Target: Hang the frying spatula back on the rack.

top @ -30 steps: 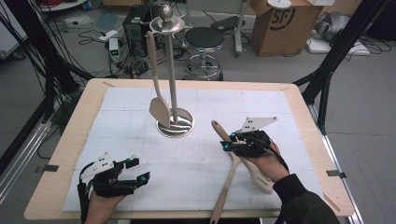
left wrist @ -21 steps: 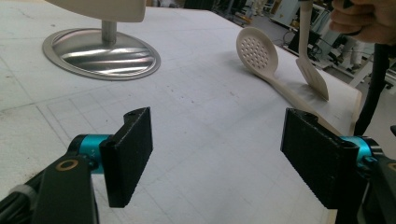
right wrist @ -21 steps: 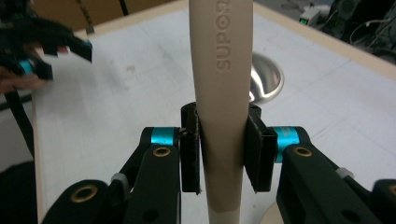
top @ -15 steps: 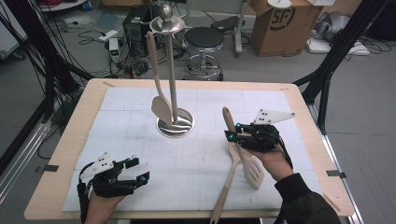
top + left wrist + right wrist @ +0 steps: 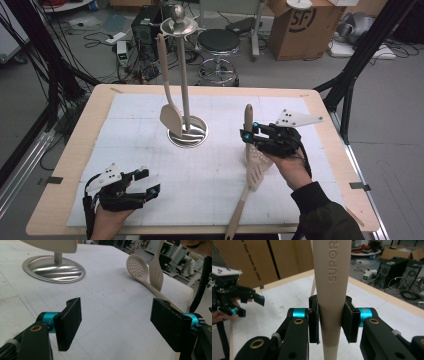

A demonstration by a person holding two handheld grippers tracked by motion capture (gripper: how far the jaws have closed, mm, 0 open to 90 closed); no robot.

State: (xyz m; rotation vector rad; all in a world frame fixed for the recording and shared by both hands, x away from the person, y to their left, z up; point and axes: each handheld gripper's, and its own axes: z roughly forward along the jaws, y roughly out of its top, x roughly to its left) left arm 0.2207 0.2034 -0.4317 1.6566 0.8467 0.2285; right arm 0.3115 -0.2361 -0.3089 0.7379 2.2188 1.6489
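Matt beige plastic spatula handle point(image 5: 332, 290); glossy metal stand base point(image 5: 53, 269).

Stand point(image 5: 187, 135) mid-table, slotted turner point(image 5: 256, 167) right, skimmer point(image 5: 239, 212) beside

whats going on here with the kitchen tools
A person works at a table with a gripper in each hand. The right gripper is clamped on the handle of a beige slotted turner and holds it upright off the white mat. A perforated spoon lies on the mat beside it. One spatula already hangs on the metal utensil stand. The left gripper rests open near the front edge, holding nothing.
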